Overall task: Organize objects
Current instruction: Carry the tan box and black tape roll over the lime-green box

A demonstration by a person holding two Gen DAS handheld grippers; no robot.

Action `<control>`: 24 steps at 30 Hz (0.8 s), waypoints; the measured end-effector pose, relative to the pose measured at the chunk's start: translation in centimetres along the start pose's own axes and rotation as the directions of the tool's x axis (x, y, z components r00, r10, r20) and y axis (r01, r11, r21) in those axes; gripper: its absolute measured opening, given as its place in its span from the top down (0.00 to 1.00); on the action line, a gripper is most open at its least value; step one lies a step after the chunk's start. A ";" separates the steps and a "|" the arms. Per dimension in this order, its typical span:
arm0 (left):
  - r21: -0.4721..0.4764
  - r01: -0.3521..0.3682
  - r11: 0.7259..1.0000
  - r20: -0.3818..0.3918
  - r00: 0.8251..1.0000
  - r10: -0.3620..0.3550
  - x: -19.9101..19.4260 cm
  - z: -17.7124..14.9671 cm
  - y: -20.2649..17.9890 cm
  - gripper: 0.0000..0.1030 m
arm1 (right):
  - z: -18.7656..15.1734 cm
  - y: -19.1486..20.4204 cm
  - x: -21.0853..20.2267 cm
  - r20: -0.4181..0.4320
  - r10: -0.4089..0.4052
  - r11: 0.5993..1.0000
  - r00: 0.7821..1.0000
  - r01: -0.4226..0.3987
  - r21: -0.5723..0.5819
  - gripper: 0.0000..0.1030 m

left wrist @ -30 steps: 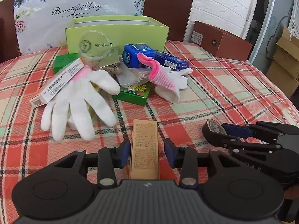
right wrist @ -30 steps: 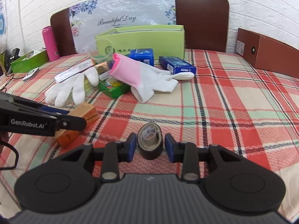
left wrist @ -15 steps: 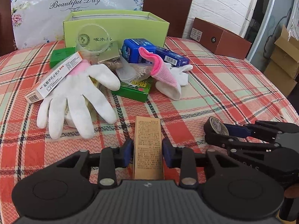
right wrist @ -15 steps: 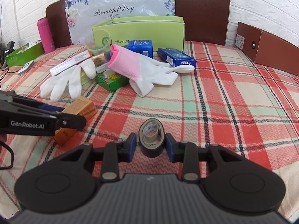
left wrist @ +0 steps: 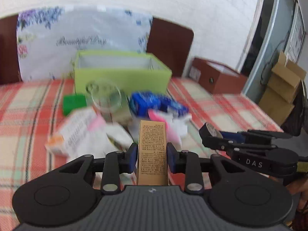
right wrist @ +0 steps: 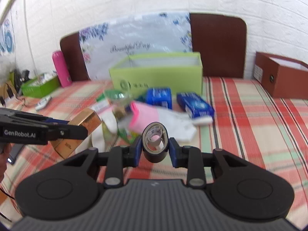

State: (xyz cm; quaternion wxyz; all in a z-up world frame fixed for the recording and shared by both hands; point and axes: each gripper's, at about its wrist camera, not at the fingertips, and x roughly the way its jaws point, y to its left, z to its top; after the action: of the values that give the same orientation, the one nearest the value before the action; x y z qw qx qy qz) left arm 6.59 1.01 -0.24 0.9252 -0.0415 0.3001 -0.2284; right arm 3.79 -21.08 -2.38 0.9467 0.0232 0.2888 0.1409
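The left gripper (left wrist: 152, 156) clamps the gold carton (left wrist: 152, 150); the right gripper (right wrist: 155, 150) pinches the black tape roll (right wrist: 155, 143). Keep both squeezes firm and carry them level over the clutter to the far green box (right wrist: 159, 77), releasing only once inside its walls.

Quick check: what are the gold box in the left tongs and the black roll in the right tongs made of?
Gold box: looks like thin printed cardboard with a metallic gold sheen, sharp folded edges, small black text. Black roll: probably plastic adhesive tape, glossy black outside, whitish liner inside; it bends oval between the right tongs, so it is soft.
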 end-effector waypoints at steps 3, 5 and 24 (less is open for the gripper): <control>-0.010 -0.019 1.000 0.063 0.998 0.020 -0.2 3.3 1.1 0.68 | 3.1 0.1 0.8 0.048 0.040 0.999 0.998 -0.039 -0.015 0.72; -0.023 -0.021 1.000 0.095 0.995 0.023 0.2 5.6 1.8 0.68 | 5.5 0.0 1.7 0.075 0.062 0.998 0.995 -0.060 -0.022 0.72; -0.169 -0.022 0.985 -0.027 0.999 0.017 20.5 19.5 8.2 0.68 | 18.3 -6.1 21.4 0.030 -0.091 0.993 0.995 0.093 -0.066 0.72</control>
State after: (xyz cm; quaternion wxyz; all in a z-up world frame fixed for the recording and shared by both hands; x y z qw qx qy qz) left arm 35.69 -2.02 2.90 0.9166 -0.1141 0.3307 -0.1934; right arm 32.47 -20.28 0.51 0.9563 -0.0202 0.2717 0.1065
